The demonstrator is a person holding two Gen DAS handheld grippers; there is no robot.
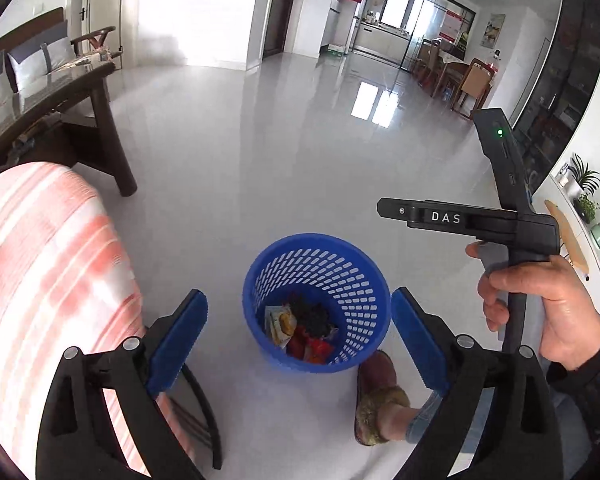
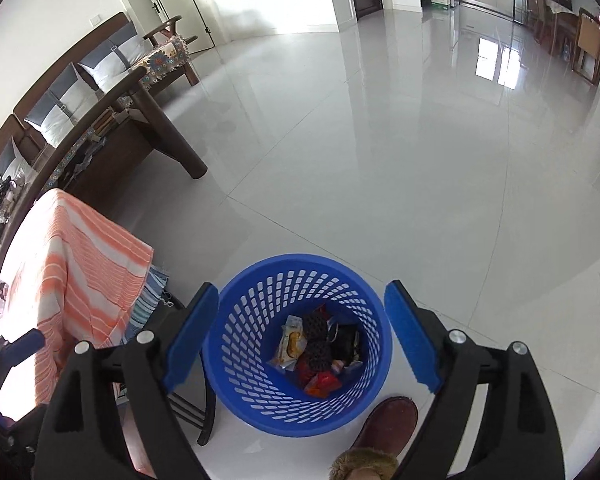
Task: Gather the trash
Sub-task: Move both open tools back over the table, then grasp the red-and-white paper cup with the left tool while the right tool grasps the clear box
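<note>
A blue perforated waste basket (image 1: pixel 342 276) stands on the glossy floor and also shows in the right wrist view (image 2: pixel 252 340). Inside lie several pieces of trash (image 1: pixel 300 330): a yellow-white wrapper, dark crumpled pieces and red wrappers (image 2: pixel 318 344). My left gripper (image 1: pixel 300 340) hovers above the basket, open and empty. My right gripper (image 2: pixel 298 338) is also above the basket, open and empty. In the left wrist view the right gripper's body (image 1: pixel 460 216) is held by a hand at the right, its fingers out of sight.
A table with an orange-and-white striped cloth (image 1: pixel 40 280) stands left of the basket (image 2: pixel 76 280). A dark wooden coffee table (image 2: pixel 140 132) and sofa lie beyond. A brown slipper (image 1: pixel 380 396) rests just behind the basket (image 2: pixel 388 424). Open tiled floor (image 2: pixel 380 160) stretches ahead.
</note>
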